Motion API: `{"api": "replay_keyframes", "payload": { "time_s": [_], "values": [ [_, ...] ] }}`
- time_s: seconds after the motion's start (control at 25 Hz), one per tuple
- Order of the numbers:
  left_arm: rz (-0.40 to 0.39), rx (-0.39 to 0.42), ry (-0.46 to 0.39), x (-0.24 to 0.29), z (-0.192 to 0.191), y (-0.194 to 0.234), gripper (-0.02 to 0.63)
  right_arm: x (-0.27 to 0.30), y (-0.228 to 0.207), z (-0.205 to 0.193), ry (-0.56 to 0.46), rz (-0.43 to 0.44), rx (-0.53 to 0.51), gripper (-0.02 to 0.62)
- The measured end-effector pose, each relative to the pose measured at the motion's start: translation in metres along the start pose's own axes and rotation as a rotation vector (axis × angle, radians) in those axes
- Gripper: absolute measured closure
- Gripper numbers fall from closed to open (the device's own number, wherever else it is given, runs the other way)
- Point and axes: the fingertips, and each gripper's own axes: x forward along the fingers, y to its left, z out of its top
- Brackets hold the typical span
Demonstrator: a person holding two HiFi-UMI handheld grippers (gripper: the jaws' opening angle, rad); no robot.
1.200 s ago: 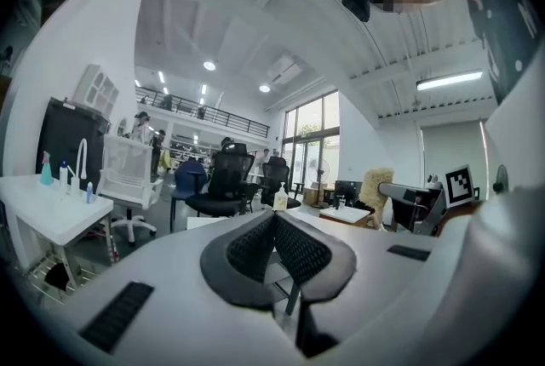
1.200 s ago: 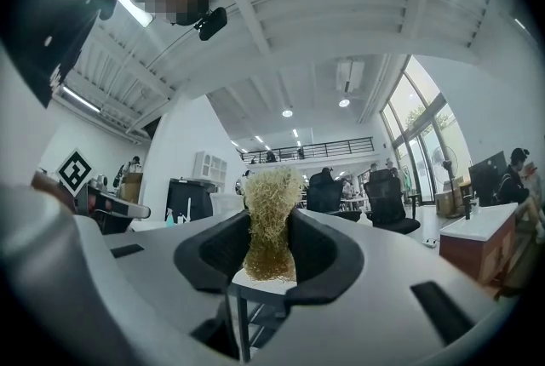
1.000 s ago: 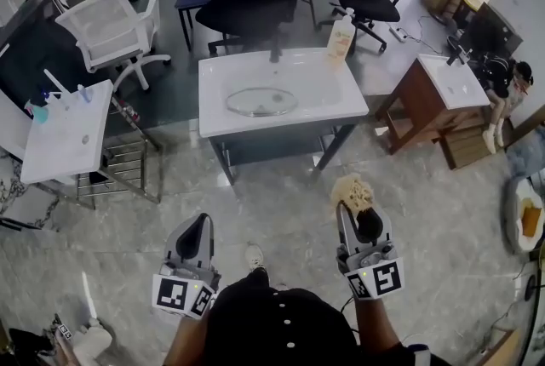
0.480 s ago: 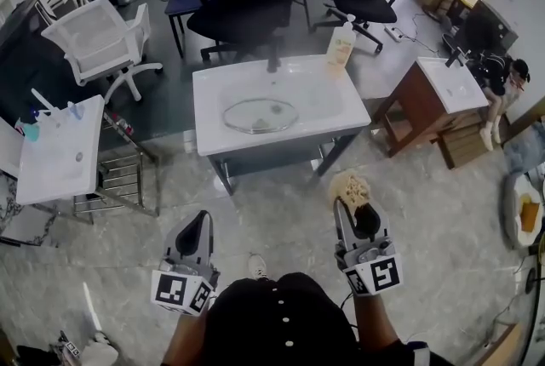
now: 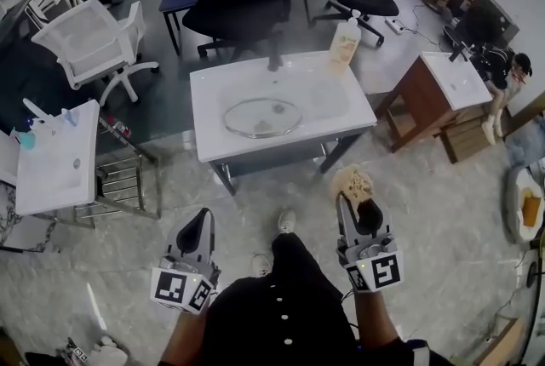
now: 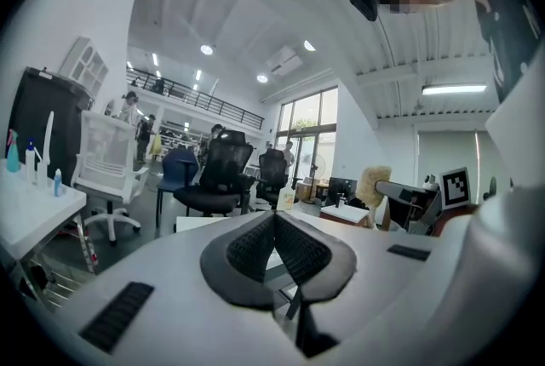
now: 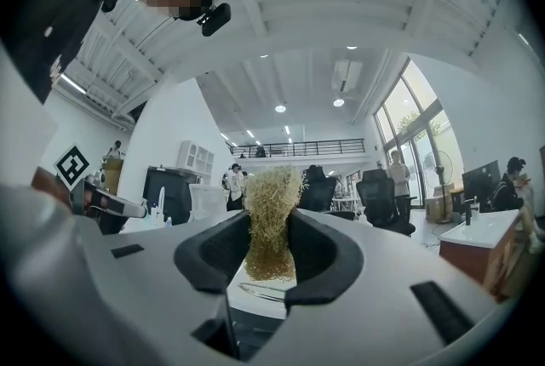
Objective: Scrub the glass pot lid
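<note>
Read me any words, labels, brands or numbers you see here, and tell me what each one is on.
No text here can be read.
Bottle on the white sink top: label too small to read.
Left gripper and right gripper: black-and-white square patterns only, no letters or numbers.

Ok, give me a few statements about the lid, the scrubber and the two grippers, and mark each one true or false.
The right gripper is clamped on a scrubber. True.
The left gripper holds the glass lid. False: its jaws are together with nothing between them; the lid lies in the sink.
The scrubber touches the lid. False: it is over the floor, short of the sink.
A soap bottle stands at the sink's far right corner. True.
</note>
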Motion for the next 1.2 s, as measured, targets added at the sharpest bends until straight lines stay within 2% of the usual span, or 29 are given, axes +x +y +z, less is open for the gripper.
{"api": "replay_keyframes", "payload": {
  "time_s": [0.4, 0.84, 1.2],
  "values": [
    [0.01, 0.0, 0.012, 0.053, 0.005, 0.031, 0.583, 0.059, -0.027, -0.017, 0.005, 0.007, 0.013, 0.451],
    [0.053, -0.01, 0.044, 0.146, 0.014, 0.064, 0.583, 0.144, -0.083, -0.036, 0.031, 0.039, 0.021, 0.451],
    [0.18, -0.031, 0.044, 0.217, 0.035, 0.099, 0.583, 0.225, -0.138, -0.041, 0.03, 0.099, 0.022, 0.451]
  ]
}}
